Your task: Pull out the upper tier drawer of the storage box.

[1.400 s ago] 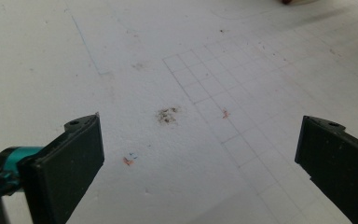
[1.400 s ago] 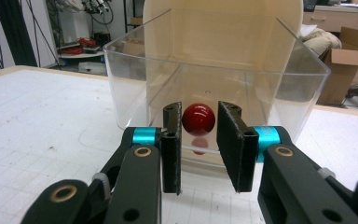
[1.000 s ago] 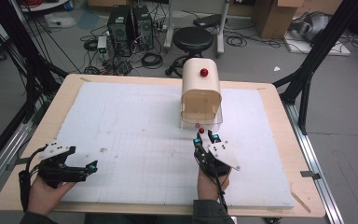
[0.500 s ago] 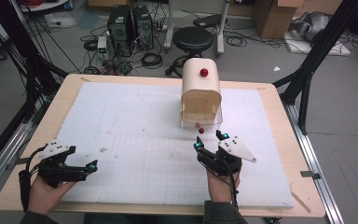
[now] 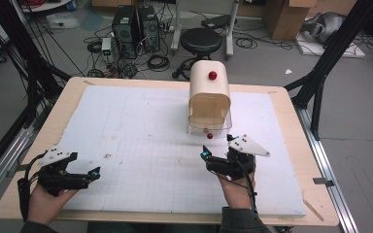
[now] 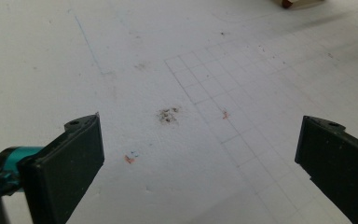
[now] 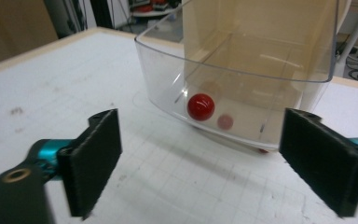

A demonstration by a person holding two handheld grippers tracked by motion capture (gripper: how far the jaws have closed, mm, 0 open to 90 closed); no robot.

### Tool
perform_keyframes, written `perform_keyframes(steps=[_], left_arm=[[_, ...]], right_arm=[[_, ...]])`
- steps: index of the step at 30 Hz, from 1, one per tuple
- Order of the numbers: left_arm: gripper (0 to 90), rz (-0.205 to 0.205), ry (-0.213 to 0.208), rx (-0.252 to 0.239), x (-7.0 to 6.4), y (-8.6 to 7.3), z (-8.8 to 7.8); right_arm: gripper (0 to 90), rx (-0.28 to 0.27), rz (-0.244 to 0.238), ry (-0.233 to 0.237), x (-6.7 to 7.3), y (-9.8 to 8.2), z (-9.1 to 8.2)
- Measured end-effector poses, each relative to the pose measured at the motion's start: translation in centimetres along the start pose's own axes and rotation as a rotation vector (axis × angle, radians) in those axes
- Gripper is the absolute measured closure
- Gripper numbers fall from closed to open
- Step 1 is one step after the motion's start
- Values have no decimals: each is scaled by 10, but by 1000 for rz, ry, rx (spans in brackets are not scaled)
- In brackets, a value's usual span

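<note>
We look down on a wooden table (image 5: 68, 104) covered by a white gridded mat (image 5: 141, 141). Toward the far middle of the mat stands a bread-box-like container (image 5: 209, 94) with a rounded tan lid and a red knob (image 5: 212, 75) on top; its clear front door (image 5: 210, 124) faces us.

Near the right front of the mat, a hand (image 5: 235, 187) holds the right gripper (image 5: 207, 154), which lies just in front of the container and points toward its left front corner. In the right gripper view, its two black jaws stand wide apart with nothing between them, so it is released. Past the jaws, close ahead, we see the clear curved door (image 7: 242, 93), and behind the plastic a small red ball (image 7: 201, 106) rests low against the door, slightly left of the midpoint between the jaws. A fainter pink spot just to its right may be a reflection; we cannot tell. From above, the ball (image 5: 209, 136) appears at the foot of the door, near the gripper tips but not touching them.

At the left front corner of the mat, another hand (image 5: 46, 204) holds the left gripper (image 5: 96, 172), well apart from the container. In the left gripper view its jaws are also spread wide and empty, above bare mat (image 6: 177, 70) with a small dark smudge (image 6: 168, 114).
</note>
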State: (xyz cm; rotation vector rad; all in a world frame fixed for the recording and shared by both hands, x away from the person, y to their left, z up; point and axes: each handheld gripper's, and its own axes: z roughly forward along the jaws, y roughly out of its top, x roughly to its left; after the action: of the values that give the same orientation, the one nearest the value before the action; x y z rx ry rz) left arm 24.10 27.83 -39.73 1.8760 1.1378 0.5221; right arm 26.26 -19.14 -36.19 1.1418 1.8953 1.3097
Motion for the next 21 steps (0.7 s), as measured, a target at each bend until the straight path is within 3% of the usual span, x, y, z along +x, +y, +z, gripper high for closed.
perform_keyframes(steps=[19,21], left_arm=[[17,1,-12,0,0,-1,0],[17,2,-14,-1,0,-1,0]], right_arm=[[84,62,-14,78,-31,-5,-1],[15,68,-15,77,-34,-6,0]])
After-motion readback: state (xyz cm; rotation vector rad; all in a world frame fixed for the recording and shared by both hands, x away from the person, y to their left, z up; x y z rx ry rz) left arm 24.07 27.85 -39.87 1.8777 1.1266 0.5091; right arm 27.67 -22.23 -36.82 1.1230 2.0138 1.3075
